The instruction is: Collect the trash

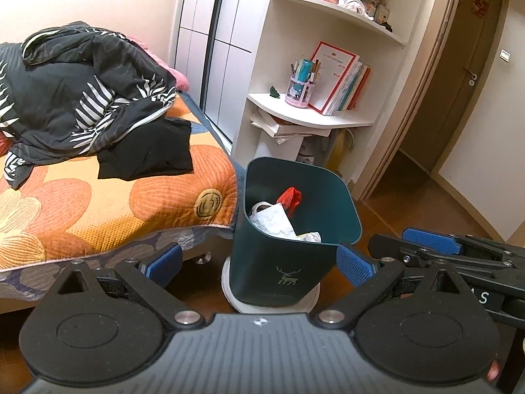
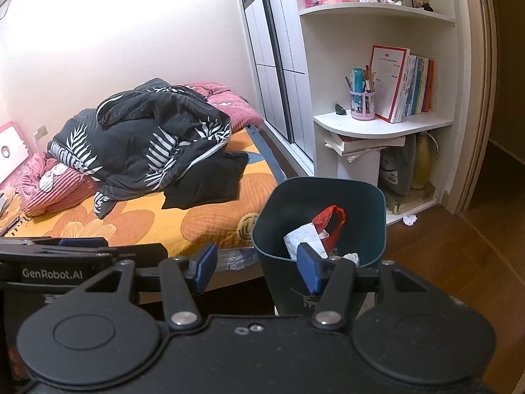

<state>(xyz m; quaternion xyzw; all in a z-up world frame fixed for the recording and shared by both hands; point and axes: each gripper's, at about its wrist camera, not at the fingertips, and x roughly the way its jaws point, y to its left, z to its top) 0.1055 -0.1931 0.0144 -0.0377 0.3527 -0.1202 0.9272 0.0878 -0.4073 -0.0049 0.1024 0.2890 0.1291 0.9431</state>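
One bed (image 1: 98, 203) fills my left side, under an orange flowered cover, with one black leaf-print quilt (image 1: 82, 92) heaped on it and one folded black garment (image 1: 147, 154) lying nearer the foot. One white corner shelf unit (image 2: 377, 124) stands against the wall behind, holding a row of books (image 2: 413, 88) and one pink pen cup (image 2: 362, 105).

There is one dark green trash bin (image 1: 282, 262), upright on the wooden floor (image 2: 459, 262) just beside the bed's corner, set on a white base (image 1: 229, 282). Inside I count one red plastic bag (image 1: 290, 198) and several pieces of crumpled white paper (image 1: 272, 221).

My left gripper (image 1: 259, 262) is spread wide, empty, the bin's near wall showing between its blue pads (image 1: 354, 264). My right gripper (image 2: 257, 266) is also parted and holds nothing; its right pad overlaps the bin's near rim in the right wrist view, whether touching I cannot tell.

One small scrap of white paper (image 2: 409, 219) lies on the floor by the shelf's foot, beyond the bin and well apart from both grippers, with the bin standing between.
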